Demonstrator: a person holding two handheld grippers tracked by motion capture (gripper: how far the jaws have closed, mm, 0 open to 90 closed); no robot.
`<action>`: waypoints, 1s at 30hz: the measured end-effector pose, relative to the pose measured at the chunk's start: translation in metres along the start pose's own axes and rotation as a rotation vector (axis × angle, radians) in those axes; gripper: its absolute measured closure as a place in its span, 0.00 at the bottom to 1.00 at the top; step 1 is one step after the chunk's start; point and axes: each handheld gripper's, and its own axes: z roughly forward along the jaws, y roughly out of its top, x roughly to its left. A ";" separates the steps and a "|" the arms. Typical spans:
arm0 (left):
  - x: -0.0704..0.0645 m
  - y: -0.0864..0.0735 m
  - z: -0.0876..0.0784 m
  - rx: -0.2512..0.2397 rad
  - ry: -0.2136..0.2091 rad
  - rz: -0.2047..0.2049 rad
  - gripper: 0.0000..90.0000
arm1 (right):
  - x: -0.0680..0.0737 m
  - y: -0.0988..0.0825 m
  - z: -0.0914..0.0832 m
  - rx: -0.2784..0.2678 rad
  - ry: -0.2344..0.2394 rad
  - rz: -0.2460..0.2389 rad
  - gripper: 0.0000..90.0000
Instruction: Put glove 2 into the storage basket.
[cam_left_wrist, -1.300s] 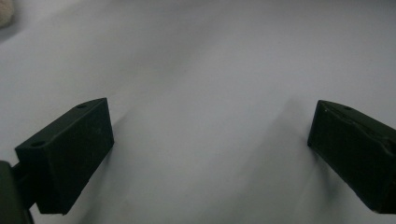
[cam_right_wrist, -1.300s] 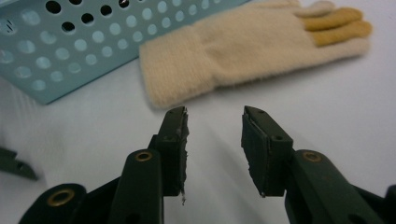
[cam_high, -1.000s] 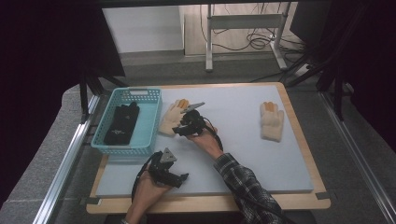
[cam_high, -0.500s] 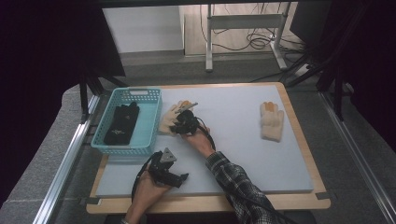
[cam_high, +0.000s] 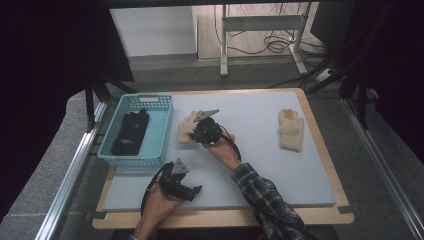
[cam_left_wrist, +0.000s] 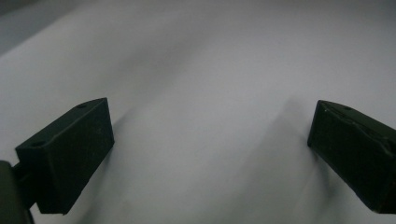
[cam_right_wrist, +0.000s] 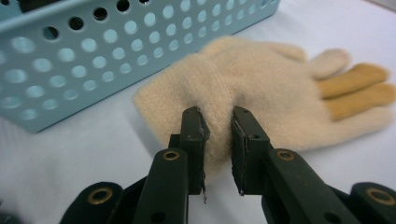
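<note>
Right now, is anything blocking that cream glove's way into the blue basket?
Only the basket's own near wall: the right hand-held gripper pinches the cream glove just beside it. Black gloves lie inside, with room left.

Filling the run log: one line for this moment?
right gripper: closed on beige glove | left gripper: open | basket: black gloves

L gripper (cam_left_wrist: 210, 154) wide apart over grey mat (cam_left_wrist: 210, 70).

right gripper (cam_right_wrist: 218, 135) has just closed its jaws, pinching fabric between them; left gripper (cam_left_wrist: 210, 154) rests with jaws spread wide.
</note>
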 end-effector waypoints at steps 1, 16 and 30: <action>0.000 0.000 0.000 0.000 0.000 0.000 0.01 | 0.000 0.000 0.000 0.000 0.000 0.000 0.83; 0.000 0.000 0.000 0.000 0.001 0.003 0.01 | -0.012 -0.006 -0.092 -0.057 -0.064 -0.048 0.83; 0.000 0.000 0.000 -0.002 0.001 0.001 0.01 | -0.006 -0.037 -0.166 -0.061 -0.110 -0.074 0.83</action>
